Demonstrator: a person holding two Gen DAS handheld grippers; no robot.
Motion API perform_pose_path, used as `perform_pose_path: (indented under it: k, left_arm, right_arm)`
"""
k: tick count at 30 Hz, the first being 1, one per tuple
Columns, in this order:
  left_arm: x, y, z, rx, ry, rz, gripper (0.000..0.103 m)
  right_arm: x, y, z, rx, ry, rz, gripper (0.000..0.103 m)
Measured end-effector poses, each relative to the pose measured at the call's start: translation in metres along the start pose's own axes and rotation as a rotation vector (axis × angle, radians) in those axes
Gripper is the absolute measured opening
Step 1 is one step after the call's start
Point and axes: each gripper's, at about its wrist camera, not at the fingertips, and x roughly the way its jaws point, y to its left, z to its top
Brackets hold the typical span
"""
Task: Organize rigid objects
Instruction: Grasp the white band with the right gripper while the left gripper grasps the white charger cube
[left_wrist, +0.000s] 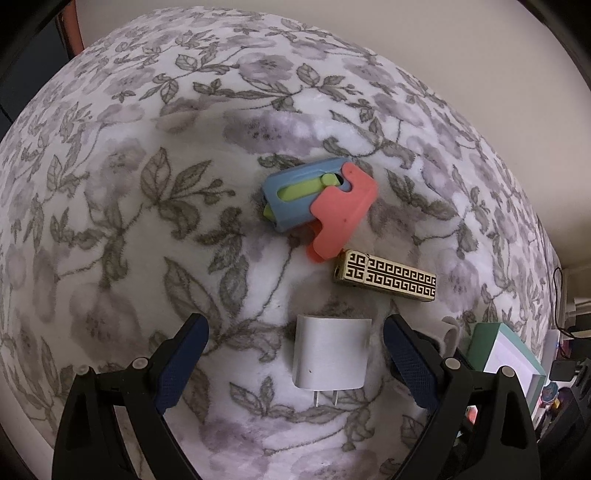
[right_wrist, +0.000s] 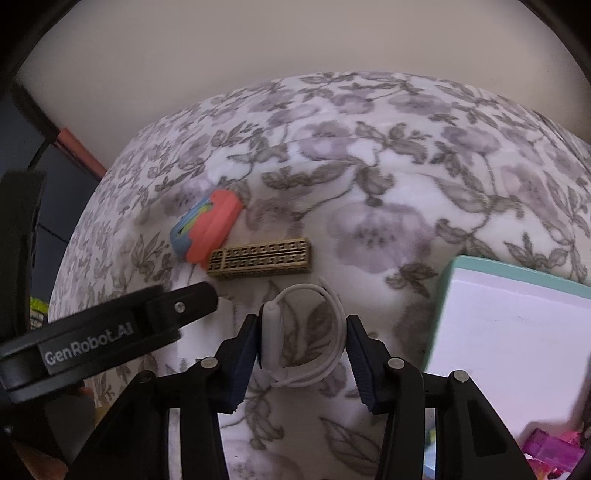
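My left gripper (left_wrist: 295, 322) points down at the floral blanket and stands open. A white charger plug (left_wrist: 330, 354) lies between its fingers, clear of both blue pads. Beyond it lie a gold patterned bar (left_wrist: 386, 277) and a blue, green and pink toy (left_wrist: 317, 199). My right gripper (right_wrist: 303, 350) is shut on a coiled white cable (right_wrist: 314, 332). Its left pad presses the cable's connector and its right pad meets the coil's edge. The bar (right_wrist: 258, 258) and the toy (right_wrist: 207, 229) also show in the right wrist view.
A teal box with a white inside (right_wrist: 509, 332) stands at the right, also seen as the box (left_wrist: 506, 350) in the left wrist view. The left tool's black body (right_wrist: 92, 343) reaches in from the left. The floral blanket (left_wrist: 147, 184) falls away at its edges.
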Motion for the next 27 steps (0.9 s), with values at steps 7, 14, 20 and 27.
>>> perform_pose_path:
  k: [7,14,20,27]
  left_arm:
    - [0.002,0.005,-0.001,-0.012,0.007,-0.023,0.096]
    - [0.002,0.004,-0.002,-0.005,0.015,-0.028,0.096]
    - [0.006,-0.003,-0.004,0.013,0.024,-0.019,0.096]
    - [0.017,-0.018,-0.008,0.085,0.051,0.023,0.091]
  right_arm:
    - [-0.014,-0.01,0.006,0.032,-0.025,0.007,0.05]
    - [-0.031,-0.018,0.012,0.045,-0.051,-0.012,0.05]
    - [-0.045,-0.03,0.017,0.062,-0.083,-0.037,0.05]
    - [-0.053,-0.039,0.019,0.087,-0.098,-0.036,0.05]
